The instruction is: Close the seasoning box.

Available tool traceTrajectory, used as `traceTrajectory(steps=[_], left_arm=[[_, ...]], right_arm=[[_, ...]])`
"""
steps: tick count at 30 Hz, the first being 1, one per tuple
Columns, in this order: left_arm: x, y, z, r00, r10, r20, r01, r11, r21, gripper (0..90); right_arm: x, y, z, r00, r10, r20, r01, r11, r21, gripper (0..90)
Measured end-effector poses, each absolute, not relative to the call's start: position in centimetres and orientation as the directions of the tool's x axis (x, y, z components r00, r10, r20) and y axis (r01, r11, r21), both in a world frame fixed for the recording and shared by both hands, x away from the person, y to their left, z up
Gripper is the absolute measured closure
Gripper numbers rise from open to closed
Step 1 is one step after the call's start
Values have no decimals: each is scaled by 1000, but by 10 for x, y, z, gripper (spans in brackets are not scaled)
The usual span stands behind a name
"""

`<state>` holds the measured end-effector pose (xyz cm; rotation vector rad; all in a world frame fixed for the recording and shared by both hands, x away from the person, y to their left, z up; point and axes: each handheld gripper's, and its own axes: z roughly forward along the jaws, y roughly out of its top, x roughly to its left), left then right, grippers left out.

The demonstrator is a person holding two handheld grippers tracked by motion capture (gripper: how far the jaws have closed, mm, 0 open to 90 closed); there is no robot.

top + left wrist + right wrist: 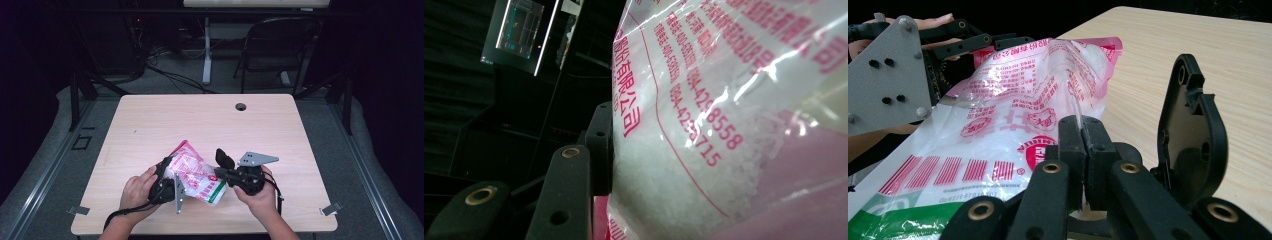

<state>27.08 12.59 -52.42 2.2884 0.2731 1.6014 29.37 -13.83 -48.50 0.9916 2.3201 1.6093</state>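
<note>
A clear plastic bag [195,172] with red print, a green bottom band and white grains inside is held just above the wooden table [200,120] near its front edge. My left gripper [167,185] is shut on the bag's full left side; its near jaw pad [600,145] presses into the bag [724,125] and the other jaw is hidden behind it. My right gripper [1082,142] has its jaws pressed together on a thin fold of the bag's film [1013,110]. A black oval piece [1190,135] of that gripper stands beside its jaws.
A cable hole [241,106] sits near the table's far edge. Metal clips [331,209] mark the front corners. Beyond the table stand a folding chair [280,45] and a white desk leg [206,50], with cables on the floor.
</note>
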Motion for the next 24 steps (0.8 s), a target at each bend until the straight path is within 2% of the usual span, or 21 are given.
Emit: traceTrajectory(steps=[24], left_arm=[[270,126,-522,332,309,891,-37,-940,339,603]], right_arm=[[295,-138,-487,-769,594,237,433,211,876,869]])
